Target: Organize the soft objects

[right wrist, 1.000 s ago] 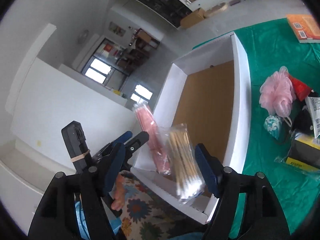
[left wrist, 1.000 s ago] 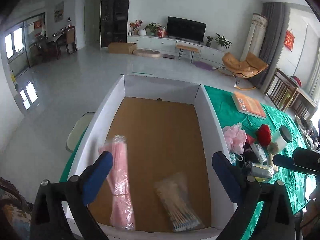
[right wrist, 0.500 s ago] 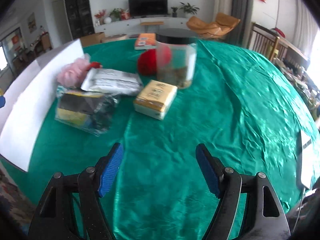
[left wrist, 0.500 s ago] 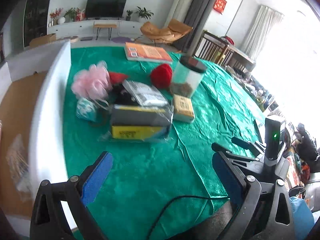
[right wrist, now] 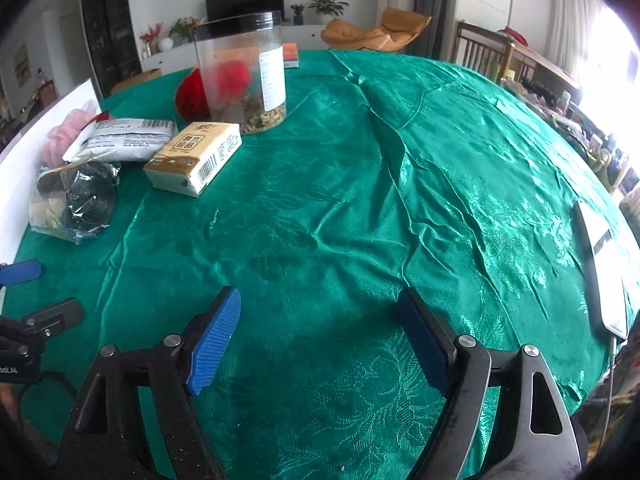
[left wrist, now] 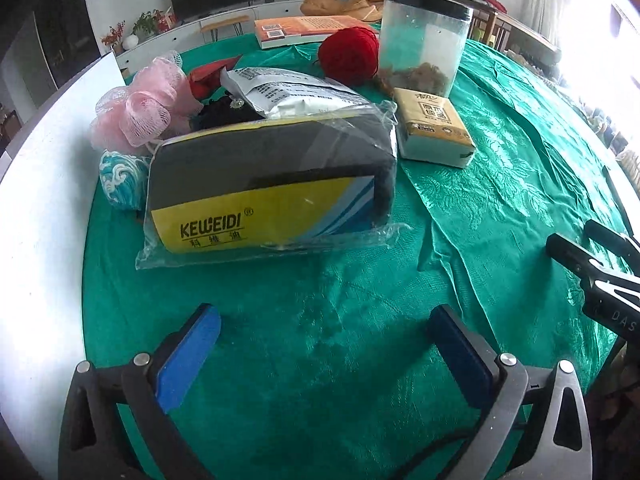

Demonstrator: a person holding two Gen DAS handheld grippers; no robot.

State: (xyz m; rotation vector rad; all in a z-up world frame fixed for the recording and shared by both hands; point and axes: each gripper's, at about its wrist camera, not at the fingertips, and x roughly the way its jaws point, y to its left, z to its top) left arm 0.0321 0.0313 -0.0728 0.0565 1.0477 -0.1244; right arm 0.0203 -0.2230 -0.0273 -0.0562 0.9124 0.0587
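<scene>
Left wrist view: sponge pack [left wrist: 272,184] hides black item behind; both grippers' jaws apart, empty.

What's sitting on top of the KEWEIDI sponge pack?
A white printed pouch leans across the back of the KEWEIDI sponge pack, with a black item wedged beside it. The pouch's underside and the rest of the black item are hidden.

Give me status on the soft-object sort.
Done: a second ago, a pink packet and cotton swabs lay in the white box. In hand: nothing; left gripper and right gripper hover over the green cloth, jaws open. Left: pink pouf, red yarn ball, KEWEIDI sponge pack, tissue pack, all outside the box.
</scene>
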